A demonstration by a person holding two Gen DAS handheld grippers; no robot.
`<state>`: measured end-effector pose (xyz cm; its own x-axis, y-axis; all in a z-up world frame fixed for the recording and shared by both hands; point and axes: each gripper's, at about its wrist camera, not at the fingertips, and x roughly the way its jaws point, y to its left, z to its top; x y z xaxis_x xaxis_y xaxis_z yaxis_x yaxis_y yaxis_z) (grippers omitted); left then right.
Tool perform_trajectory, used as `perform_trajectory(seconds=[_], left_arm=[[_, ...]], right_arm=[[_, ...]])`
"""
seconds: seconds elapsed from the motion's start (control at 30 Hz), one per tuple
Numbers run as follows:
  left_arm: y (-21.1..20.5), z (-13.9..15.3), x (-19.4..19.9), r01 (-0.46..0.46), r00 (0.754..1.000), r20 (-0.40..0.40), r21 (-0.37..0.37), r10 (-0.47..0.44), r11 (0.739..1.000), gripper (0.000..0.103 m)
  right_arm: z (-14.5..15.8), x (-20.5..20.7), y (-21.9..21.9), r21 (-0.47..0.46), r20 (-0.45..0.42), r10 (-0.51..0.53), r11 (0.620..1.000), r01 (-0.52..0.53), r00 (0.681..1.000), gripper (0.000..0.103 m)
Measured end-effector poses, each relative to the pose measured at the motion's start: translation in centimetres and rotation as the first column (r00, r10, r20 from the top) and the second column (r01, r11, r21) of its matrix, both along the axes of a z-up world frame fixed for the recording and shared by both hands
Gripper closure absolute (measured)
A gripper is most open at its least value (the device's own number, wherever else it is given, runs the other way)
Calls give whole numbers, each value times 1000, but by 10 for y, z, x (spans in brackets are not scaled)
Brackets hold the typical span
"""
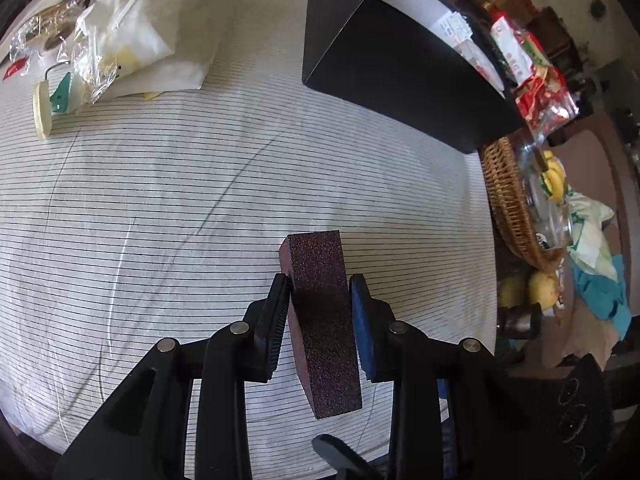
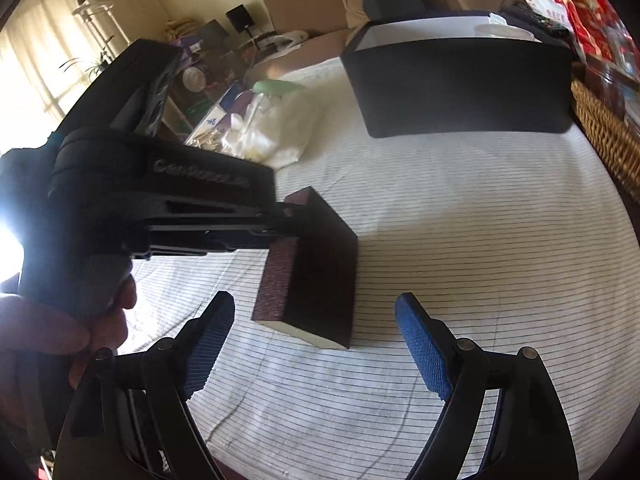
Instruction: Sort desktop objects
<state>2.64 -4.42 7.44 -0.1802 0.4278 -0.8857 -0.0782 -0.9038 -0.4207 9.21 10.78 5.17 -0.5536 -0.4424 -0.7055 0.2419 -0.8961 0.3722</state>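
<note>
Sanding block (image 1: 324, 312), dark and gritty, sits clamped between my left gripper (image 1: 320, 320) pads, held over the striped cloth (image 1: 160, 200). My right gripper (image 2: 316, 344) hangs wide and empty just beside it. A black box (image 1: 400, 76) stands farther back on the cloth.

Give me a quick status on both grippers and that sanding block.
Left gripper shut on sanding block, lifted off striped cloth. Right gripper open, empty. Black box ahead, path clear.
</note>
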Motion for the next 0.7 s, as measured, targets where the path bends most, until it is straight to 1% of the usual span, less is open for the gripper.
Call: perform_trajectory(seconds=[0.03,0.07,0.13,0.2,0.23,0.3,0.33,0.37,0.53,0.6,0.7], left_arm=[[1,0,0,0,1000,2,-3,0,1000,75],[2,1,0,2,1000,2,-11,-2,1000,75],[6,1,-1,15,1000,4,-20,-15,1000,75],[9,2,-1,29,1000,11,-18,-29,999,74],[10,3,-1,34,999,13,-18,-34,999,74],[15,3,-2,49,999,11,-32,-49,998,73],[17,4,-2,57,998,7,-41,-57,998,73],[19,4,-2,61,998,7,-46,-61,997,73],[25,-1,-5,79,997,25,-61,-78,995,68],[28,-2,-4,86,996,19,-78,-85,993,68],[29,2,-4,92,996,13,-58,-91,994,69]], right_arm=[[-1,0,-2,0,1,8,1000,-8,1000,25],[-1,-1,-4,2,1,14,1000,-14,1000,30],[0,-2,-8,16,-4,28,999,-28,1000,35],[-1,-3,-12,37,-5,39,999,-38,999,45],[-4,-5,-13,53,5,40,998,-41,999,53],[-7,-6,-14,55,21,47,997,-48,999,57],[-6,-5,-13,49,20,52,997,-53,998,64],[-5,-5,-13,47,13,57,997,-57,998,67],[-1,-8,-11,66,30,50,996,-52,998,67],[1,-9,-13,102,22,46,994,-48,999,67],[6,-8,-12,114,9,43,993,-43,999,68]])
